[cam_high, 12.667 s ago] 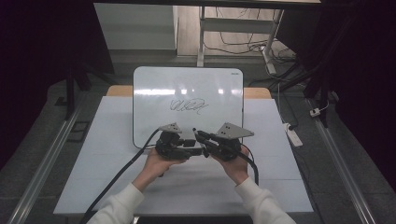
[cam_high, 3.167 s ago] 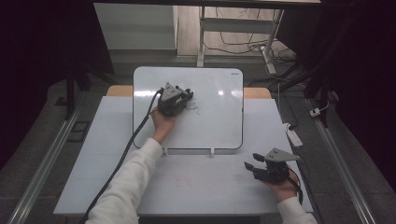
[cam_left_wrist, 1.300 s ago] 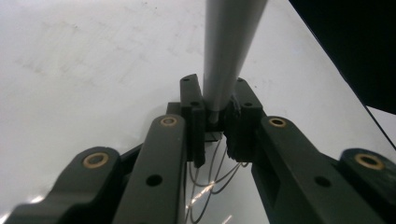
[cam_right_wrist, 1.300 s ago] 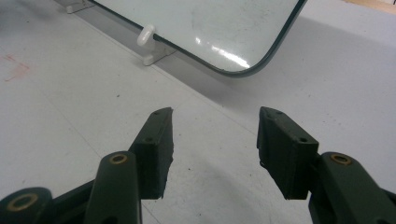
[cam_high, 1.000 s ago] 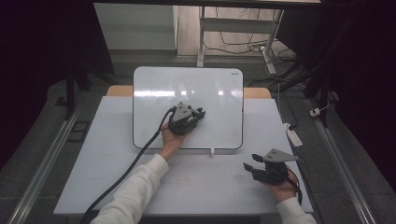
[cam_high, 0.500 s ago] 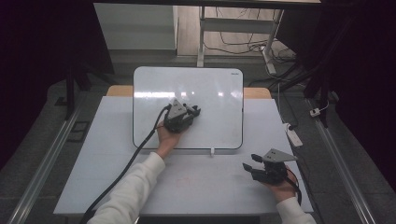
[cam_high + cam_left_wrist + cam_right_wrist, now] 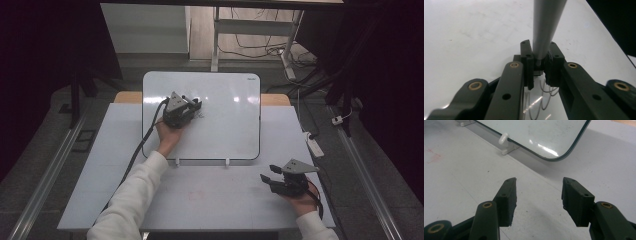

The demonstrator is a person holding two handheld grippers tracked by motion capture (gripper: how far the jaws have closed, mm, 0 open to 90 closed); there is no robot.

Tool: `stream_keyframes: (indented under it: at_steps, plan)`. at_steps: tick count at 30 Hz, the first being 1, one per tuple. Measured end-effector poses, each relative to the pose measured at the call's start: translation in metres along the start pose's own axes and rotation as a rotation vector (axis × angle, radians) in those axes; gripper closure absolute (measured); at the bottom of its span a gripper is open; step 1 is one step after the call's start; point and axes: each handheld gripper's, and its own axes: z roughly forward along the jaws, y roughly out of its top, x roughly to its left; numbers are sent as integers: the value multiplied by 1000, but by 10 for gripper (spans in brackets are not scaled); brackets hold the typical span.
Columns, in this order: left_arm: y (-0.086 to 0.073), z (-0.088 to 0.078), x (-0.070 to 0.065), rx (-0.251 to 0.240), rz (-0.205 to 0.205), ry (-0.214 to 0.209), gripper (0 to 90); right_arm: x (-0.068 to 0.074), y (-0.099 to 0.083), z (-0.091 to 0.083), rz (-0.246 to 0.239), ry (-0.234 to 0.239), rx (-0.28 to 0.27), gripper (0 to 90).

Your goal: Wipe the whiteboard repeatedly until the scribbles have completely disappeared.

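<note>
Since a second ago the left gripper point(image 7: 192, 106), clamped on a grey marker point(image 7: 546, 27), has slid up the whiteboard point(image 7: 230, 120) to the scribble point(image 7: 544, 93), marker pointing away, while the right gripper point(image 7: 267, 172) rests open on the table point(image 7: 210, 200).

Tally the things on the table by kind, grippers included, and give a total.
Whiteboard: 1
Grey marker, clamped in the left gripper: 1
Grippers, the left gripper and the open right gripper: 2
White clips at the whiteboard's near edge: 2
Total: 6
</note>
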Motion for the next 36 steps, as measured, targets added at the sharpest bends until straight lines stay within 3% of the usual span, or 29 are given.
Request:
stream_keyframes:
  at_steps: [5,7,9,14,16,20,23,25,32,36]
  plan:
    - [-14,7,-27,20,46,-58,784,1,0,2,-4,4,6,458]
    - [-15,7,-31,27,73,-56,784,1,0,2,-4,4,7,458]
    - [-12,4,-24,29,66,-53,784,1,0,2,-2,2,5,457]
    - [-3,-10,7,15,32,22,784,0,0,1,0,-1,0,457]
    - [-2,-13,13,8,12,29,784,0,0,1,0,1,2,457]
    - [-9,-9,4,-3,-10,-1,784,1,0,2,-2,1,5,457]
    - [-13,-1,-12,0,13,-35,784,1,0,2,-1,0,6,457]
    - [-13,3,-18,1,32,-33,784,1,0,2,-2,0,7,457]
    - [-3,-4,4,-17,-9,8,784,0,0,2,-1,-1,6,456]
    - [-11,-3,-7,-4,6,-22,784,1,0,2,-5,1,9,456]
